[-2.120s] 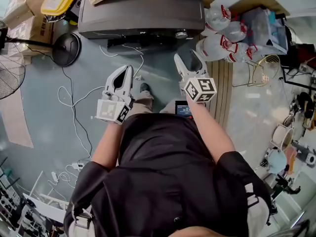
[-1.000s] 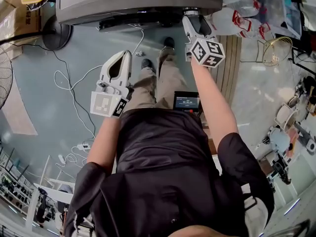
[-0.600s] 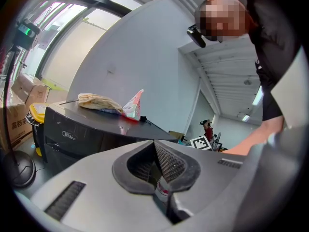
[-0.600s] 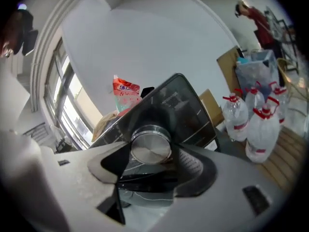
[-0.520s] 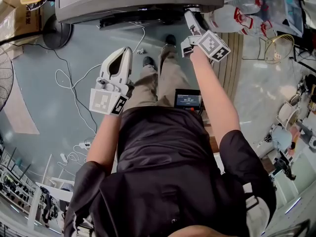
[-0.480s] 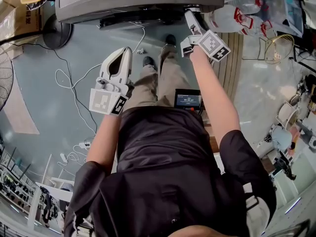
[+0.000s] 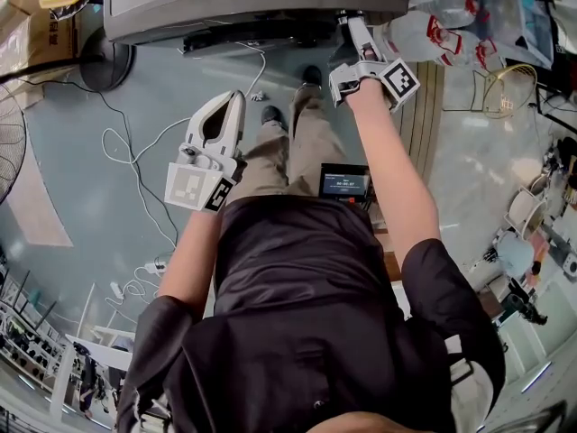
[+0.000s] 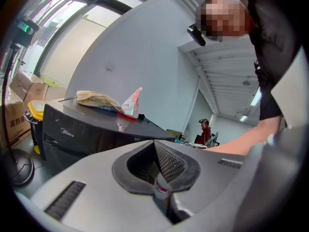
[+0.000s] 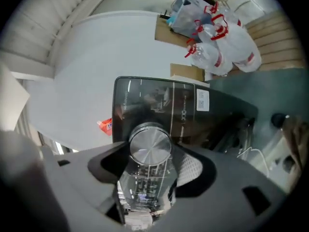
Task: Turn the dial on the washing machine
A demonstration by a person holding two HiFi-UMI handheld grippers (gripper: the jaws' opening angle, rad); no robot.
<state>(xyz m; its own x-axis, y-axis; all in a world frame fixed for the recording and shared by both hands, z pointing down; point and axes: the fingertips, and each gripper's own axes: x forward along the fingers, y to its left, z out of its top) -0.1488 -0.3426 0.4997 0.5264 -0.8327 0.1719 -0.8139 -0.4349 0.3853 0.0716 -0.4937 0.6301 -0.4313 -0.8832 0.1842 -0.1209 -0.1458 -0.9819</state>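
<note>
The dark washing machine (image 7: 252, 3) fills the top of the head view; its silver dial (image 7: 350, 16) sits at the front right corner. My right gripper (image 7: 354, 27) reaches up to that dial, rolled to one side. In the right gripper view the round brushed-metal dial (image 9: 150, 146) stands on the glossy control panel (image 9: 183, 110), and my right gripper (image 9: 150, 154) is shut on it, a jaw on each side. My left gripper (image 7: 227, 106) hangs in the air over the floor, left of the person's legs, shut and empty. The left gripper view shows my left gripper (image 8: 159, 178) with its pads together and the washing machine (image 8: 87, 129) beyond.
A fan base (image 7: 95, 61) and loose cables (image 7: 135, 152) lie on the floor at the left. White plastic bags (image 7: 433, 25) stand right of the machine beside a wooden strip (image 7: 416, 106). Cardboard boxes (image 7: 27, 34) sit at the far left. A small screen (image 7: 343, 183) hangs at the person's waist.
The person stepped up to the machine and my right gripper reached the dial, then rolled about it, its marker cube swinging right. The left gripper stayed roughly in place.
</note>
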